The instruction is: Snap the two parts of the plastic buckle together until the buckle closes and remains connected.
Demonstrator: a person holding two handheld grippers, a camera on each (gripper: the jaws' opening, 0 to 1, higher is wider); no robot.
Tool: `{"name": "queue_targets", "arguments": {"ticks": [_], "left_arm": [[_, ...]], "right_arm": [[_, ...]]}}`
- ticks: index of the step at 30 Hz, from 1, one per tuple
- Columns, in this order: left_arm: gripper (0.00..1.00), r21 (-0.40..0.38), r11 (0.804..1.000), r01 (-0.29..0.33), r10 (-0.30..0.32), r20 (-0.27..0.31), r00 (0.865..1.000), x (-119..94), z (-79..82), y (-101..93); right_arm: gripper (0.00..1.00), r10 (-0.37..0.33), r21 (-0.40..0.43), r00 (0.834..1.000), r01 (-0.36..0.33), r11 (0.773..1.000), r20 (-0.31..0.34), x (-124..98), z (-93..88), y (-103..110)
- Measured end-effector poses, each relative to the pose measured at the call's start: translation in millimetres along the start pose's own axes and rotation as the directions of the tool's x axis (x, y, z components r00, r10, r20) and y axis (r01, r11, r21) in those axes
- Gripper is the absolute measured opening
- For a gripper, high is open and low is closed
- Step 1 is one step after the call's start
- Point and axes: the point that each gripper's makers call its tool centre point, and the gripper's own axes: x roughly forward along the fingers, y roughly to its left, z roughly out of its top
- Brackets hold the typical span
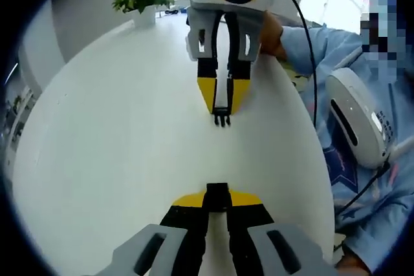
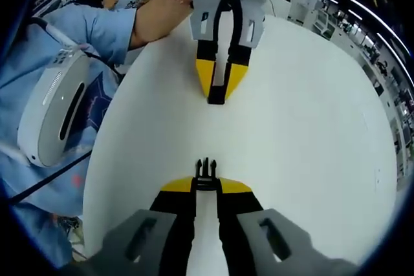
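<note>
In the left gripper view, the left gripper [image 1: 217,200] rises from the bottom edge with its yellow-and-black jaws pinched on the black plastic socket half of the buckle [image 1: 217,196], which juts out just past the jaw tips above the round white surface [image 1: 116,147]. In the right gripper view, the right gripper [image 2: 206,185] likewise has its jaws pressed onto the black pronged half of the buckle [image 2: 206,174], whose prongs poke forward beyond the tips. The two halves face each other, well apart, with bare surface between them. Across that gap the left gripper view shows the right gripper pointing back toward the camera, the prongs hanging out of its tips near the middle of the surface; the right gripper view shows the left gripper the same way, with the socket half dark between its yellow tips. A person in a light blue sleeve [image 2: 97,30] sits along the surface's edge, with a white oval device [image 1: 356,117] on a black cable at the chest. A small green plant in a white pot [image 1: 144,1] stands at the far edge of the surface.
</note>
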Motion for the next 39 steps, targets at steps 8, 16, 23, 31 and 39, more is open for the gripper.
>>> {"name": "queue_targets", "arguments": {"ticks": [8, 16, 23, 31, 39], "left_arm": [[0.1, 0.005, 1.0, -0.002, 0.002, 0.029, 1.0, 3.2, 8.4, -0.1], [0.1, 0.029, 1.0, 0.004, -0.006, 0.065, 0.998, 8.9, 19.9, -1.2], [0.1, 0.037, 0.999, 0.013, -0.016, 0.091, 0.996, 12.8, 25.5, -1.1], [0.1, 0.051, 0.999, 0.007, -0.011, 0.093, 0.996, 15.7, 28.8, -0.7], [0.1, 0.051, 0.999, -0.007, 0.003, 0.084, 0.996, 18.9, 31.1, -2.5]], "right_arm": [[0.12, -0.001, 0.004, 1.0, 0.001, 1.0, 0.01, 1.1, 3.7, -0.7], [0.12, -0.008, 0.006, 1.0, 0.007, 1.0, 0.027, 3.9, 10.3, -1.9], [0.12, -0.017, 0.025, 0.999, 0.016, 1.0, 0.043, 6.5, 16.5, -2.6], [0.12, -0.036, 0.065, 0.998, 0.032, 0.997, 0.057, 10.0, 22.7, -4.9], [0.12, -0.066, 0.1, 0.996, 0.06, 0.993, 0.056, 12.6, 25.6, -5.9]]}}
